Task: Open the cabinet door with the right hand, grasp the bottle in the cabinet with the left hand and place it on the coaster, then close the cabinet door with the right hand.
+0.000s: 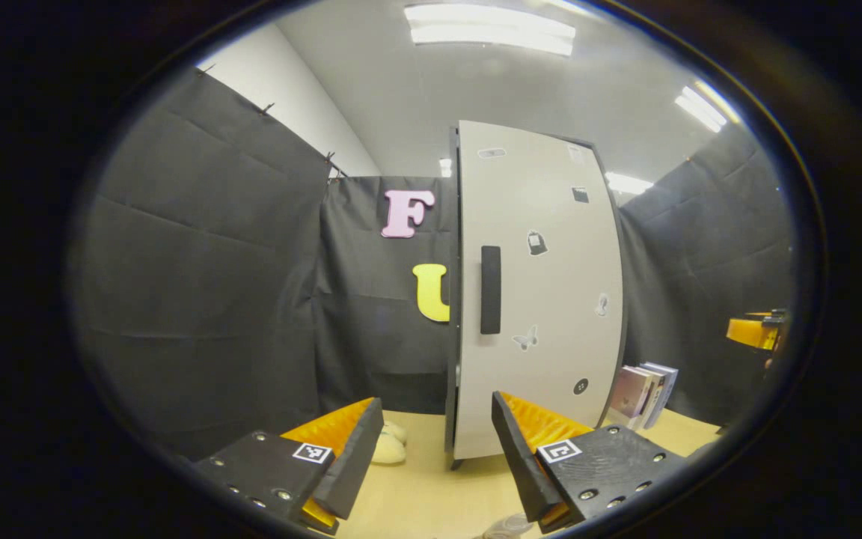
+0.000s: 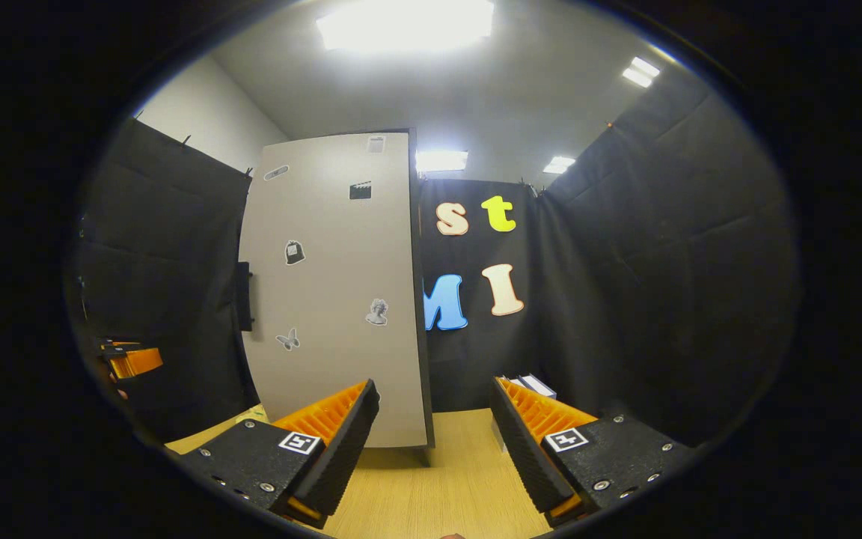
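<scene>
None of the three steps looks done yet, judging from how things stand. Largest in both views is the cabinet (image 1: 536, 299), a tall pale box with small stickers on its front, standing on the wooden counter (image 1: 431, 494). Its door (image 2: 334, 299) sits flush against the body, so it reads as closed, and the dark vertical handle (image 1: 490, 290) on the door's left edge is untouched. The bottle must be inside, behind that door; it is hidden, so I cannot tell where it stands. A few books (image 1: 644, 393) lean beside the cabinet's right flank. A pale, soft-looking object (image 1: 388, 448) lies on the counter just left of the cabinet's foot; whether that is the coaster I cannot tell.

Left hand-held gripper (image 1: 437, 457) is spread wide and empty, aimed at the cabinet's lower front. Right hand-held gripper (image 2: 435, 442) is likewise wide and empty, pointing toward the cabinet's right edge, well apart from the handle.

Everything remains: opening the door, lifting out the bottle, setting it down, closing up.
</scene>
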